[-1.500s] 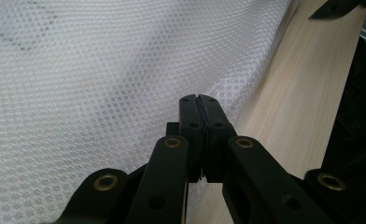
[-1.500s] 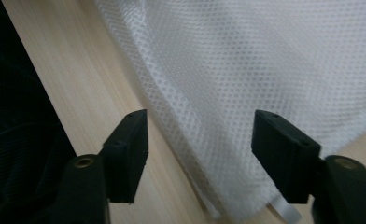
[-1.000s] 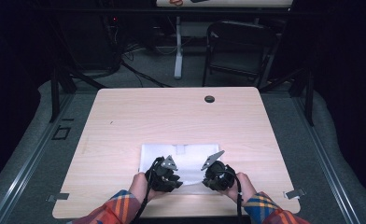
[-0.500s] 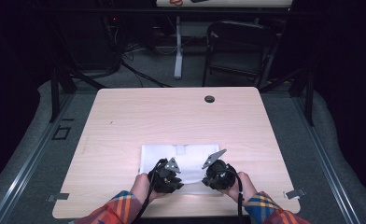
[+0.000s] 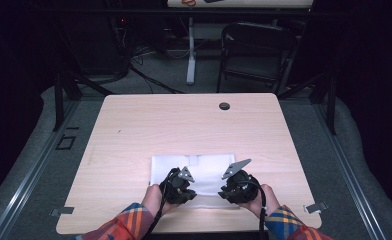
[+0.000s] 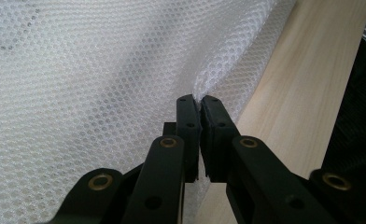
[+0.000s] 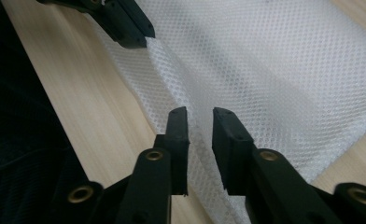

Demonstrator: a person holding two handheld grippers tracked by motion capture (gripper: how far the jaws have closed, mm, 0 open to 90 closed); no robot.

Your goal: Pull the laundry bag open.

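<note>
Both forearms, in plaid sleeves, come in from the near edge of the table and stand close together. The left hand holds the left gripper low, pointed forward and down. Its jaws have just been closing and now press together on a fold of white mesh cloth. The right hand holds the right gripper at the same height. Its jaws have just been opening a little; a narrow gap stands between them, with the cloth lying under it.
</note>
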